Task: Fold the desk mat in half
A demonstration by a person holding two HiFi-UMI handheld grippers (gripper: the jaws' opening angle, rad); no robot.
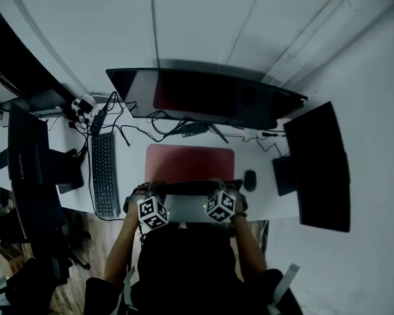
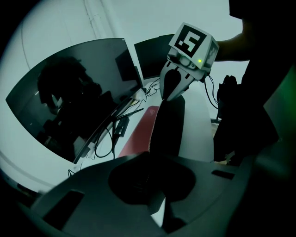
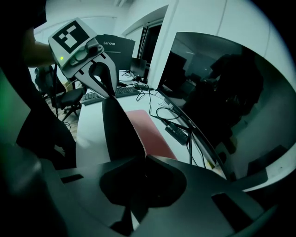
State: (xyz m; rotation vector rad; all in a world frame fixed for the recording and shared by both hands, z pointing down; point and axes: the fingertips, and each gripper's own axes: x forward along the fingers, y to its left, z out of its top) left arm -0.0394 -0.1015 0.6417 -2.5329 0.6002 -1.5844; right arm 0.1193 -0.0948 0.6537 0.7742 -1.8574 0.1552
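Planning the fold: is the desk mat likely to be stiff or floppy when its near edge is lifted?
Probably floppy: the desk mat curls up from the desk where the left gripper and right gripper pinch its near edge. Likely light: two small pinches hold the edge up. That edge looks straight between them, so it may sag if they move closer.

I see each unit topped by a white cube (image 1: pixel 152 213) printed with black square markers: the left gripper (image 1: pixel 155 187) sits lower centre-left of the head view, the right gripper (image 1: pixel 218 184) lower centre-right. A small green lamp (image 2: pixel 200 60) is lit under the cube. The housing (image 2: pixel 92 203) is dark grey with rectangular slots. The fingers (image 2: pixel 172 85) are black and tapered. The person wears a black top (image 1: pixel 188 264).
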